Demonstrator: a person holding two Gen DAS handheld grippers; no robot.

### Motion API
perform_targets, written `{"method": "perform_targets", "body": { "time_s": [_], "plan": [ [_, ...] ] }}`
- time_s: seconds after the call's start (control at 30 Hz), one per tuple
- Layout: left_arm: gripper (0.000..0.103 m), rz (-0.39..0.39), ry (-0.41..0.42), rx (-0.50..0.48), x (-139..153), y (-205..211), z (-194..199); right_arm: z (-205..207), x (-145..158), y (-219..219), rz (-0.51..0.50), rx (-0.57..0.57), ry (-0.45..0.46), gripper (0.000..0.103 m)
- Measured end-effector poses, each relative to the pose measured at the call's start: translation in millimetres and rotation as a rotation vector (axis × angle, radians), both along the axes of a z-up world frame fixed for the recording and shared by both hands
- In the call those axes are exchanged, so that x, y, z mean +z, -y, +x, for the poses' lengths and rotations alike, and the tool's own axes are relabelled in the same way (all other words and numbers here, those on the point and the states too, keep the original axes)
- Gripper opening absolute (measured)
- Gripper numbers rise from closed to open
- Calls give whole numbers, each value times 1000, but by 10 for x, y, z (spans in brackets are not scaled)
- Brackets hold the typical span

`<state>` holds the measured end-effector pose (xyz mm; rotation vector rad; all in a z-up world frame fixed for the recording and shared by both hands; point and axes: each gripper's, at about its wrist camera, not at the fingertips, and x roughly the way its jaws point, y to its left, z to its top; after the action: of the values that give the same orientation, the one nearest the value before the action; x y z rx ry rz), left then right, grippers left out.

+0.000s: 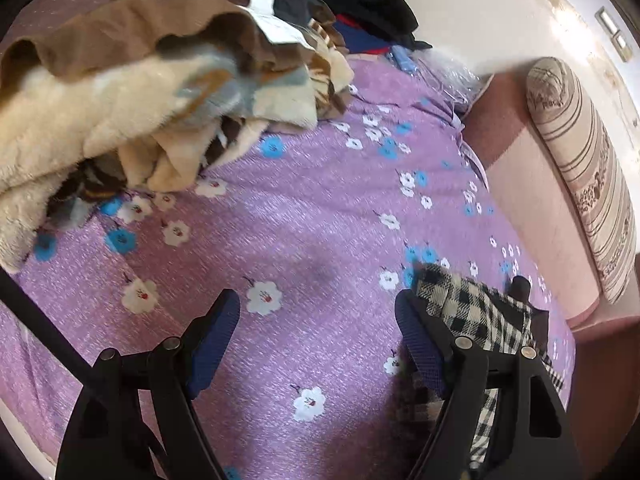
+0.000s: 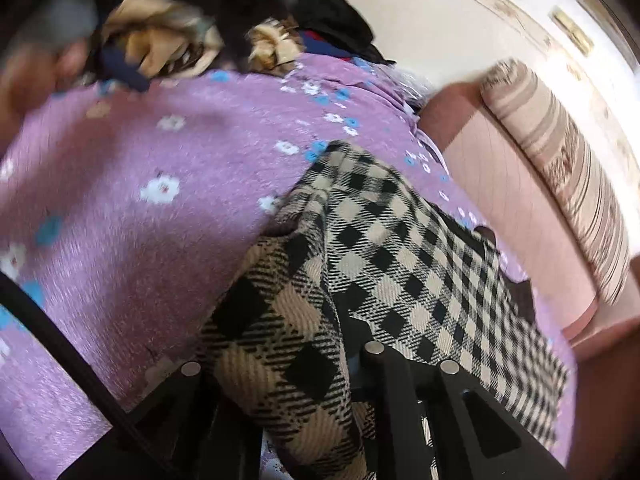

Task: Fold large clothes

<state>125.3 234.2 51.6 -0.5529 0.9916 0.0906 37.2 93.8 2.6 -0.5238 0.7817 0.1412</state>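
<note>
Left gripper [image 1: 318, 320]: fingers spread, empty, above the purple floral bedsheet [image 1: 304, 216]. Right gripper [image 2: 280, 364]: fingers pinching the black-and-cream checked garment [image 2: 384, 248] on that bedsheet.

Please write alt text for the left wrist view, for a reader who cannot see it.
The left gripper hangs open over a purple flowered bedsheet, nothing between its blue-padded fingers. A black-and-cream checked garment lies beside its right finger; a cream and brown fleece blanket is heaped at upper left.

Right claw [image 2: 320, 364] fingertips hidden under checked cloth [image 2: 384, 248]; far blanket pile [image 2: 160, 48] blurred.
</note>
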Motion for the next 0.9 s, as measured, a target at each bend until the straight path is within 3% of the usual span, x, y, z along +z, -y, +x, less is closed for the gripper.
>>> {"method": "perform_targets", "body": {
  "time_s": [0.13, 0.23, 0.33, 0.5, 0.63, 0.73, 0.9],
  "plan": [
    [79, -45, -8, -50, -50, 194, -11, 84, 283, 306, 161, -85, 1, 11],
    [79, -78, -6, -125, -73, 493, -29, 149, 556, 767, 314, -185, 11, 10],
    [79, -53, 4, -221, -58, 903, -74, 85, 824, 1437, 454, -302, 51, 10],
    [79, 1, 21, -417, -59, 1640, -267, -311, 1035, 2618, 565, -495, 128, 10],
    [79, 10, 31, -547, -54, 2203, -433, -732, 863, 3494, 625, -678, 119, 10],
    [79, -31, 2, -601, -103, 2532, -477, -994, 513, 3974, 684, -781, 39, 10],
    [79, -28, -6, -660, -128, 3005, -595, -1212, 80, 4232, 806, -791, -94, 13]
  ]
}}
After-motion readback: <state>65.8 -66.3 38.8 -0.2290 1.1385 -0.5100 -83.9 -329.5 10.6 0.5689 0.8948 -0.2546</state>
